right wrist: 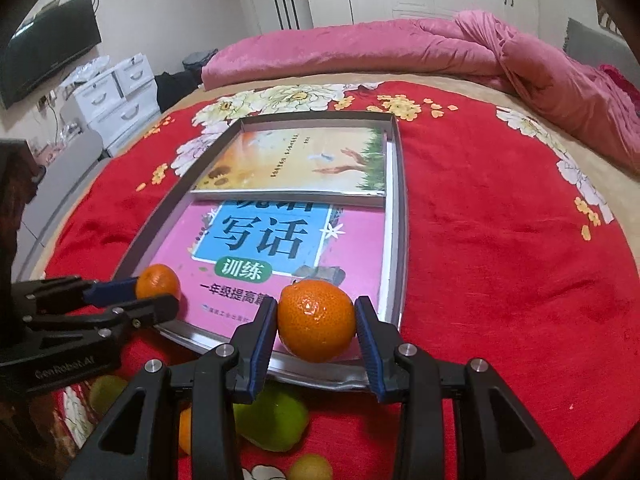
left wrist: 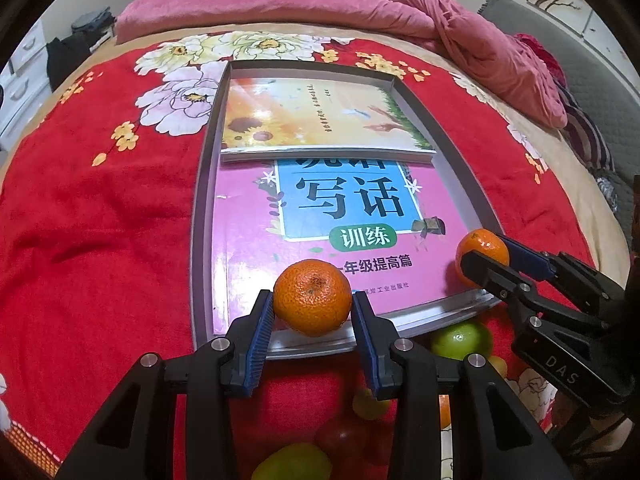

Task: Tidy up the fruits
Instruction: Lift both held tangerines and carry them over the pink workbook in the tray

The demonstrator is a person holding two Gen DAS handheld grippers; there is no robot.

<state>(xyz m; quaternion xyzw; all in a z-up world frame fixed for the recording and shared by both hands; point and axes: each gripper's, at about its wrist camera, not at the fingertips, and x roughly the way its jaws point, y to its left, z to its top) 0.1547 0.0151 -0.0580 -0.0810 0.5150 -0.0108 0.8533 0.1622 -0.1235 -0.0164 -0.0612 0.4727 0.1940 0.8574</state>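
Observation:
My left gripper [left wrist: 313, 308] is shut on a mandarin orange [left wrist: 313, 297], held over the near edge of a grey tray [left wrist: 202, 216]. My right gripper [right wrist: 316, 320] is shut on a second mandarin [right wrist: 316, 320], over the tray's near right corner [right wrist: 396, 216]. Each gripper shows in the other's view: the right one [left wrist: 486, 258] with its mandarin [left wrist: 482, 246], the left one [right wrist: 158, 290] with its mandarin [right wrist: 158, 280]. The tray holds a pink book [left wrist: 248, 216] and a yellow book [left wrist: 320, 116].
Loose fruit lies on the red floral blanket [left wrist: 100, 220] below the grippers: green fruits [left wrist: 460, 340] [right wrist: 272, 420], a red one [left wrist: 340, 436], yellow-green ones [left wrist: 296, 464] and an orange one [right wrist: 185, 428]. A pink quilt [left wrist: 320, 0] lies at the bed's far end.

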